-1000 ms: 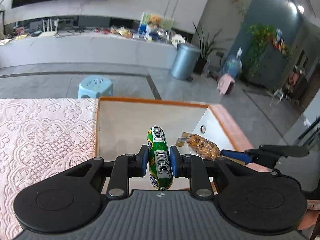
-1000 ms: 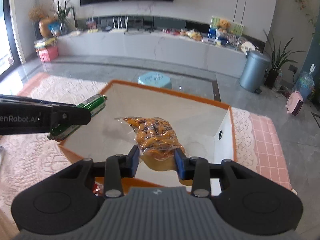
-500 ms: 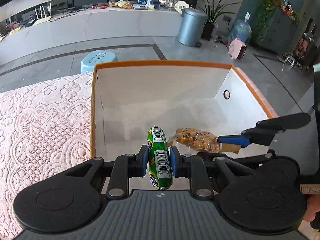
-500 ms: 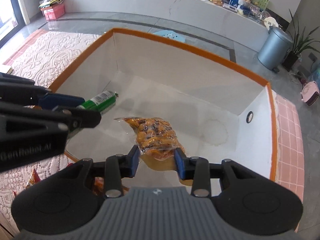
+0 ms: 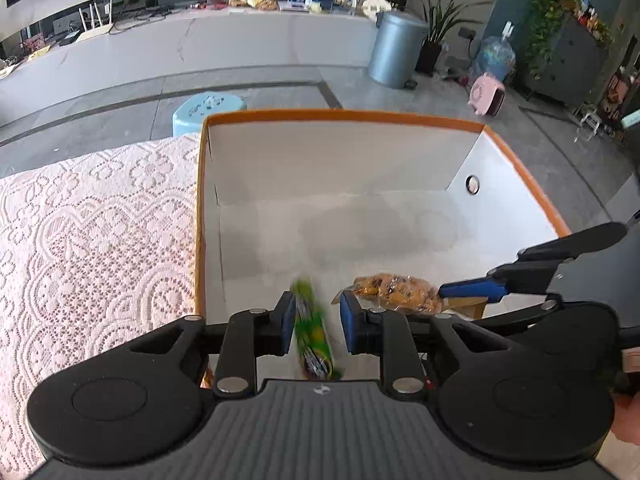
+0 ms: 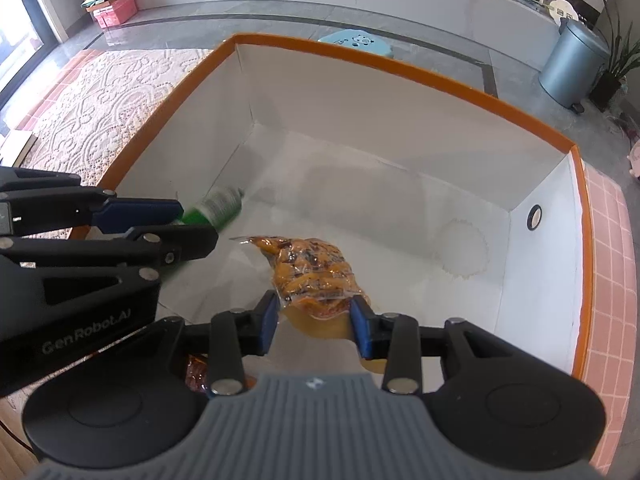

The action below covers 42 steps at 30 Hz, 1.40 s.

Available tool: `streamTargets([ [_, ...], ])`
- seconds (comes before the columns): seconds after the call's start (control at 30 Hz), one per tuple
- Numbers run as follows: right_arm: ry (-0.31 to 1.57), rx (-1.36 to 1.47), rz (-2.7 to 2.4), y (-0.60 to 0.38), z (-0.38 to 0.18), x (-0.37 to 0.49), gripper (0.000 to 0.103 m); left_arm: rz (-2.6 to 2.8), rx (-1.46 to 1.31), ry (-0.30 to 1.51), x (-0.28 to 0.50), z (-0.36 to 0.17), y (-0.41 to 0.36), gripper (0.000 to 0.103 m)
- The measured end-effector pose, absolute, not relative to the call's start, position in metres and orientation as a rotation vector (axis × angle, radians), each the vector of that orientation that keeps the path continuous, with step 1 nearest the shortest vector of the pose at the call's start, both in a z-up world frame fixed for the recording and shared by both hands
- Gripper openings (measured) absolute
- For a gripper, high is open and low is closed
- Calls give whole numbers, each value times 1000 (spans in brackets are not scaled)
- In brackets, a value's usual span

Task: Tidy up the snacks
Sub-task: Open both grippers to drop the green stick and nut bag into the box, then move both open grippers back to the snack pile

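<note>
A white box with an orange rim (image 5: pixel 344 115) (image 6: pixel 400 65) stands on the lace-covered table. My left gripper (image 5: pixel 314 322) is open inside the box's near left part. A green sausage snack (image 5: pixel 312 332) is blurred between its fingers, dropping free; it also shows in the right wrist view (image 6: pixel 218 210). My right gripper (image 6: pixel 314 326) is shut on a clear bag of orange snacks (image 6: pixel 312 272), held over the box floor. The bag also shows in the left wrist view (image 5: pixel 396 290).
A pink lace tablecloth (image 5: pixel 96 240) lies left of the box. A small snack packet (image 6: pixel 196 372) lies outside the box's near edge. A light blue stool (image 5: pixel 208 108) and a grey bin (image 5: pixel 396 50) stand on the floor beyond.
Both grippers moved forward and down into the box. My left gripper opened and let go of the green sausage snack. My right gripper kept hold of the bag.
</note>
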State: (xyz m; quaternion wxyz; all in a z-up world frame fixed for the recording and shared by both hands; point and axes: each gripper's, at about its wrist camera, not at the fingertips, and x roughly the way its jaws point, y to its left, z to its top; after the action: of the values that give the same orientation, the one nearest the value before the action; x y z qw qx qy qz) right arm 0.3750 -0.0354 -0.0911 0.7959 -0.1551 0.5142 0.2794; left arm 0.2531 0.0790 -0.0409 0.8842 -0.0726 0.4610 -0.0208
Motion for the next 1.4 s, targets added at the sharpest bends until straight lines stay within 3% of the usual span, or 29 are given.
streamTargets([
  [0.2,1141,-291,580,-37,-92,377,37,-52,-196,904,244,-28,86,48],
  [0.53,1167,-267,563,-24,-86,372,42,-26,-248,854,230,-20,101,51],
  [0.8,1140,-276,538,-28,-65,361,55,-37,-265,777,215,-13,104,51],
  [1.13,970,-221,493,-57,-27,322,63,2,-211,682,181,18,79,52],
  [1.4,798,-119,465,-93,-1,268,64,35,-159,651,141,42,63,59],
])
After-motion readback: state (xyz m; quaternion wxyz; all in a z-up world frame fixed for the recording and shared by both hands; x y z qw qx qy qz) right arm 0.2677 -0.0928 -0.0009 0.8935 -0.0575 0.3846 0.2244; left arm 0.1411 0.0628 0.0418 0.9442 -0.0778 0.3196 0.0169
